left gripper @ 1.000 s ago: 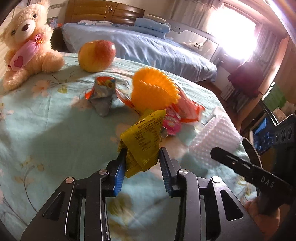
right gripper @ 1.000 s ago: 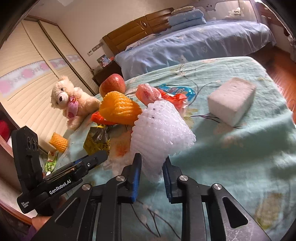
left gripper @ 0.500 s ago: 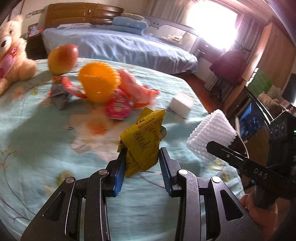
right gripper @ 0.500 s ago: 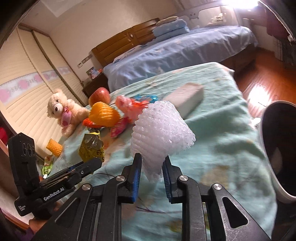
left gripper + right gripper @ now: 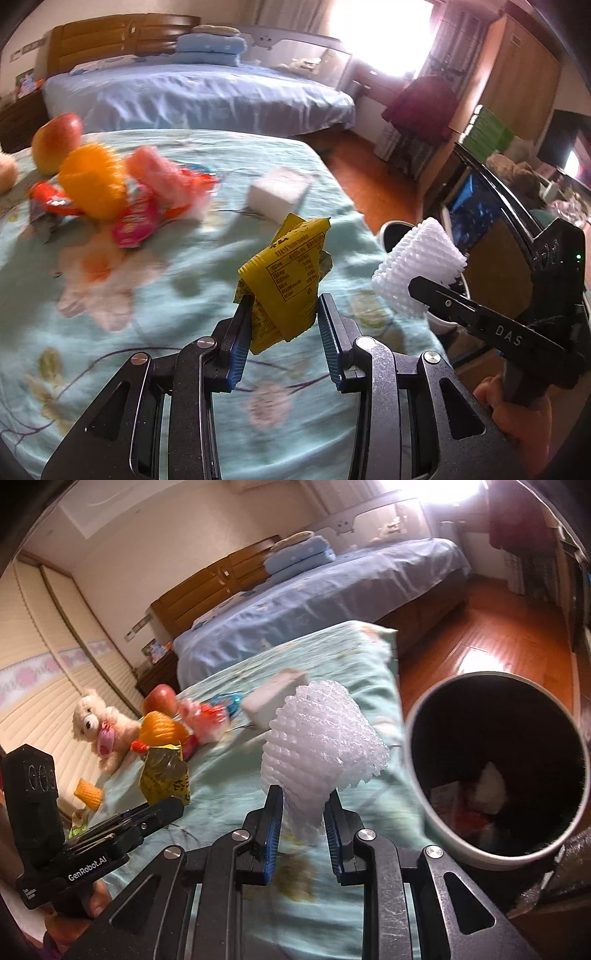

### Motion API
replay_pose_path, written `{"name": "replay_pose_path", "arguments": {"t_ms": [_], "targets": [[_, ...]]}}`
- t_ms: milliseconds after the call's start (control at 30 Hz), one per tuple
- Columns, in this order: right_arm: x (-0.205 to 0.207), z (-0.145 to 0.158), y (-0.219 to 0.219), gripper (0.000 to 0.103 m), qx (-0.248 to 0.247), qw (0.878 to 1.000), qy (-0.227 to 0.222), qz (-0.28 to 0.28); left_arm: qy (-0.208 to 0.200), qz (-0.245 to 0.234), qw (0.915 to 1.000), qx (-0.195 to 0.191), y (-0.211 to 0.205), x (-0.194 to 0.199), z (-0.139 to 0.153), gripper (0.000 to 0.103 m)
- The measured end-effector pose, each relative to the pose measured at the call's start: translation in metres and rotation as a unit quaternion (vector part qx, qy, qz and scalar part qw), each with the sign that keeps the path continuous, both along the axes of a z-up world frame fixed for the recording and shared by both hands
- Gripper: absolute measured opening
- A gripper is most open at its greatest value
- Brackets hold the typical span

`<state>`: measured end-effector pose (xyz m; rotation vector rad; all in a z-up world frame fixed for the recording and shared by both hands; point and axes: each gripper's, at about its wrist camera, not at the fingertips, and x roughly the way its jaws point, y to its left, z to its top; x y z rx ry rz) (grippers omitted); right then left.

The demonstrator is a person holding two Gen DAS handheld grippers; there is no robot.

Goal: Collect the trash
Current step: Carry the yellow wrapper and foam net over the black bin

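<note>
A big bed with a flowery green cover fills most of both views, and everything here is told from it. Beyond its far side stands another bed in blue sheets.

On the floor just past the near corner of the green bed stands a round white trash bin with a dark inside. A few scraps lie at its bottom.

On the far part of the green bed sits a cream teddy bear. Near it are a red apple, an orange spiky cup and a heap of pink and red wrappers. A white block lies a little apart from the heap, closer to the bed's edge.

The left gripper is above the near part of the green bed. Its jaws are partly closed and pinch a crumpled yellow snack wrapper, which sticks up from them.

The right gripper is over the bed's near corner, right beside the bin. Its jaws are squeezed tight on a white foam net, which puffs out above them.

A hand holds the right gripper's handle.
</note>
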<state>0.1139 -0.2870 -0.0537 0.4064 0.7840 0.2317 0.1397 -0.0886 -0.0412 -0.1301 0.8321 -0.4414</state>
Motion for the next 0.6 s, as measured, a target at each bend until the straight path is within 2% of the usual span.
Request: {"name": "replay_pose_path", "arguments": {"t_ms": [600], "targets": [[-0.022,-0.007,-0.066,0.023,0.003,0.998,0.006,-0.07,-0.004,-0.06,0.9981,0.015,-0.07,0.002,0.003,0.034]]}}
